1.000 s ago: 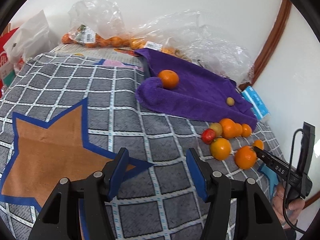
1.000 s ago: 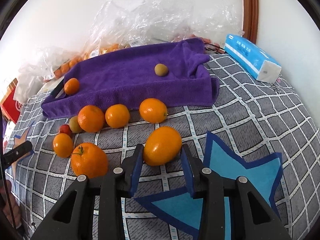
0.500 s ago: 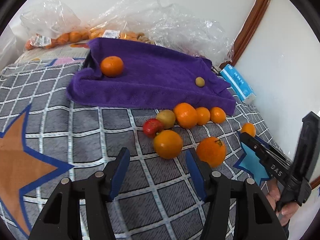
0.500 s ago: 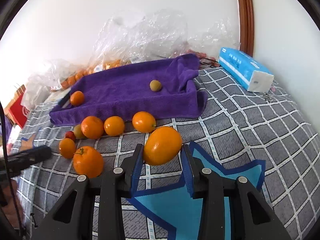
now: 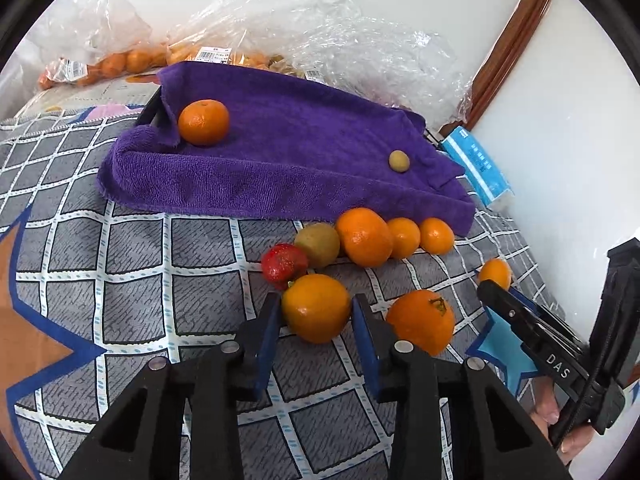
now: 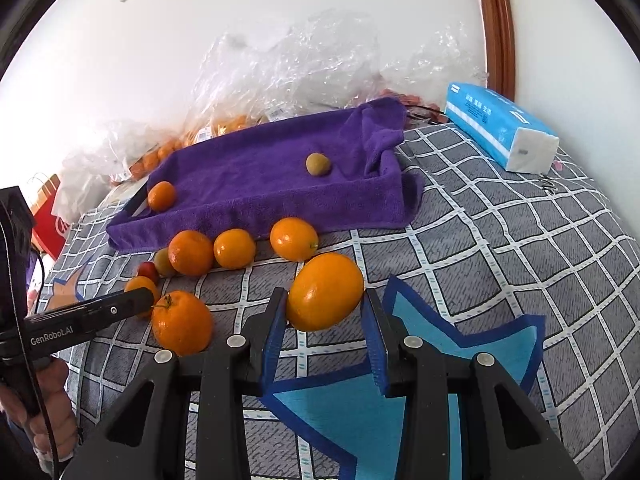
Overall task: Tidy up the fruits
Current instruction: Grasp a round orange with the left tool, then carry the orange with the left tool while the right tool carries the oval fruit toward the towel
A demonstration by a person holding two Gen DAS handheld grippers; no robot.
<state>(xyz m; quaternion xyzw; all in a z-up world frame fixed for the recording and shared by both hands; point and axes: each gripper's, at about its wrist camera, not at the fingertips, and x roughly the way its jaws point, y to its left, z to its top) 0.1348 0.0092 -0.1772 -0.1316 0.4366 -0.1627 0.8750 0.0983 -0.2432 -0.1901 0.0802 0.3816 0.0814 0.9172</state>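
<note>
Fruits lie scattered on a grey checked mat in front of a purple towel, with two of them now in the tongs. A second ago the left gripper hung open over the mat's orange star with nothing between its blue pads. It has since swung right and narrowed onto a round orange that sits on the mat, a pad against each side. The right gripper still clamps an oval orange, which a second ago rested on the mat and now appears lifted clear of it.

Seven loose oranges are in view. Two are in the tongs, one with a green stem lies between the two grippers, three sit in a row along the towel's front edge, and one lies on the towel at its left end. There are two yellow-green fruits, a small one on the towel and a larger one touching the left end of the row. One red fruit lies just beside that larger one. One blue tissue pack lies to the right of the towel. Clear plastic bags are heaped against the wall behind, some holding more oranges.
</note>
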